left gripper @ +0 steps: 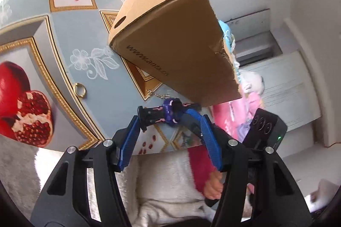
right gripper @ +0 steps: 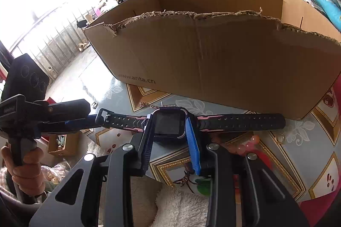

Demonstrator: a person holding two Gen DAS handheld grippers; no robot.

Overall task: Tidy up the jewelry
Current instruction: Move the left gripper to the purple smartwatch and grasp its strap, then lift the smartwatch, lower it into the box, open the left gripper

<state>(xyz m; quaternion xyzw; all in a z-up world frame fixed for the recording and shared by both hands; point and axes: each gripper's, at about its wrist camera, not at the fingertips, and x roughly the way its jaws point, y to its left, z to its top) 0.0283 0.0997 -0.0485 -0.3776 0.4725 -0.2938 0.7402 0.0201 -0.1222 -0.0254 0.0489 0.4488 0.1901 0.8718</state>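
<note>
A black and purple smartwatch (right gripper: 168, 123) with a pink-trimmed strap hangs level above the table, in front of a torn cardboard box (right gripper: 213, 56). My right gripper (right gripper: 169, 120) is shut on the watch case, one blue pad on each side. My left gripper (left gripper: 170, 118) stands open and wide. The buckle end of the strap (left gripper: 142, 117) lies by its left fingertip, and the pads do not press on it. In the right wrist view the left gripper's fingers (right gripper: 72, 120) come in from the left toward the buckle (right gripper: 102, 115).
On the pomegranate-print tablecloth (left gripper: 64, 35) lie a gold ring (left gripper: 79, 89), a thin chain (right gripper: 147, 104), a pink bead bracelet (right gripper: 245, 144) and a braided cord (right gripper: 185, 178). The box (left gripper: 170, 35) fills the far side. White fleece lies below the table edge.
</note>
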